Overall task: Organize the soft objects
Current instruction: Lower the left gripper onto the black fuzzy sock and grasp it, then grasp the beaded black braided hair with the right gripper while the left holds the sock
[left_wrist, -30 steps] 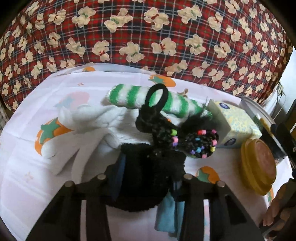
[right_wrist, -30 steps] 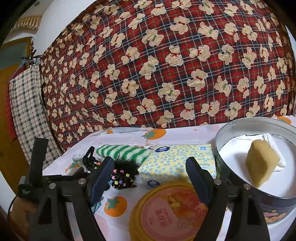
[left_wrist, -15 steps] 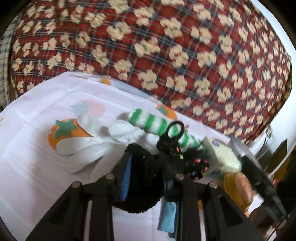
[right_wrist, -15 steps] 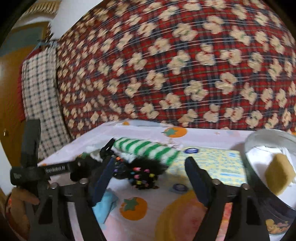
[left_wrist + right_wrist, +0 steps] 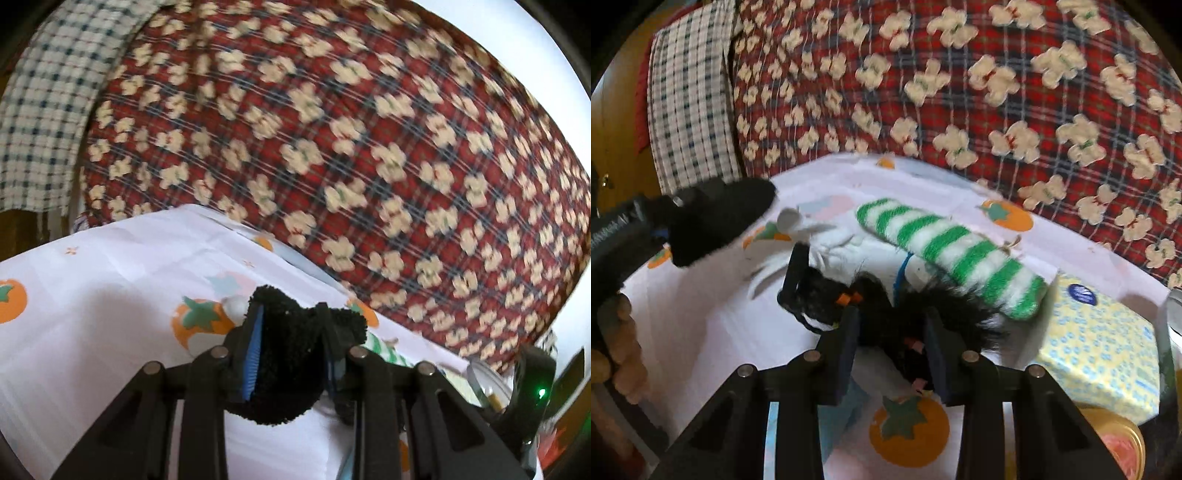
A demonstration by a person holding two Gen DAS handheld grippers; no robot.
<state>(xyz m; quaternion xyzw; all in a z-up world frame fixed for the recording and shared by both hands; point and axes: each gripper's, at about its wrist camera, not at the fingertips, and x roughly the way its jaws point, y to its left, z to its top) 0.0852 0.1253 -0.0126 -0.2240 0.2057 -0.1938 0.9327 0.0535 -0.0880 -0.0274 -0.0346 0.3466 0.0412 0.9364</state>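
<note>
The left gripper (image 5: 291, 354) is clamped on a black fuzzy cloth (image 5: 286, 369), carried clear above the white tablecloth (image 5: 96, 295); from the right wrist view the same bundle (image 5: 720, 218) hangs off to the left, well apart from the pile. The right gripper (image 5: 892, 343) points down into that pile, and its jaws are closing with a black furry hair tie with coloured beads (image 5: 908, 321) between them; whether the pads already press on it I cannot tell through the fur and blur. What the pick-up seems to turn on is that the hair tie lies straight ahead of the right gripper, its dark mass running crosswise from left to right across the jaw gap, so the right hand is plainly the nearer one. Just beyond it the green and white striped sock (image 5: 953, 254) lies slanting from upper left to lower right, with a white glove (image 5: 827, 236) to its left and a yellow tissue pack (image 5: 1100, 343) at its lower end
</note>
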